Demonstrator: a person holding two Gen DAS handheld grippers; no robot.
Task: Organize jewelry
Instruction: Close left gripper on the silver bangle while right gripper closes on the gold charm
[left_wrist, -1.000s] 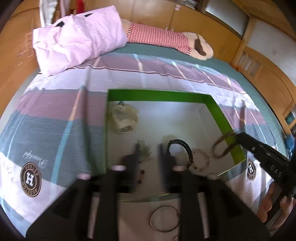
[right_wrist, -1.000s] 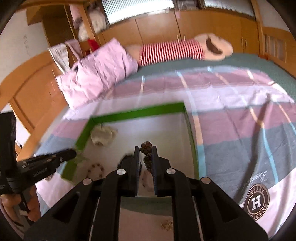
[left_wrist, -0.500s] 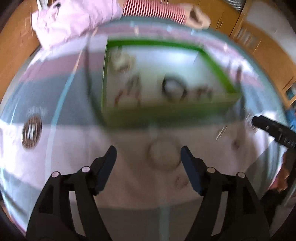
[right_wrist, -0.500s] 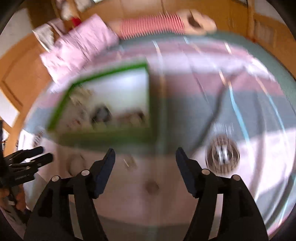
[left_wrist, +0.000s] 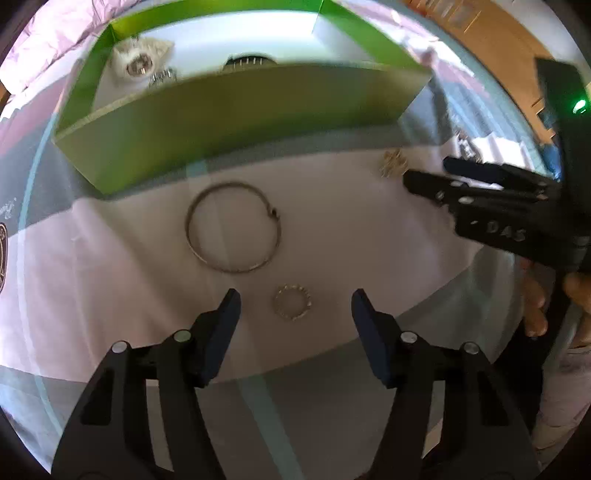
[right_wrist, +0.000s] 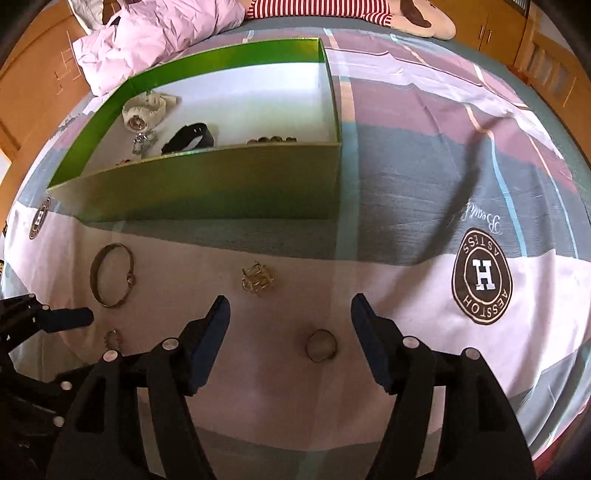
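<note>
Right wrist: both tongs (right_wrist: 290, 308) (left_wrist: 295, 302) released; 4 loose pcs on bedspread (right_wrist: 406, 184).

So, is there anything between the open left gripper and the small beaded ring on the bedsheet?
Nothing visible. The small beaded ring lies bare on the bedsheet, just ahead of the open left gripper. The big bangle lies beyond it.

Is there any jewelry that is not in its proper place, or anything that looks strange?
Yes. Four pieces lie loose on the bedspread in front of the green box, not inside it: a large bangle, a small beaded ring, a gold openwork piece and a plain ring. Nothing looks damaged. Both claws are open and empty.
</note>
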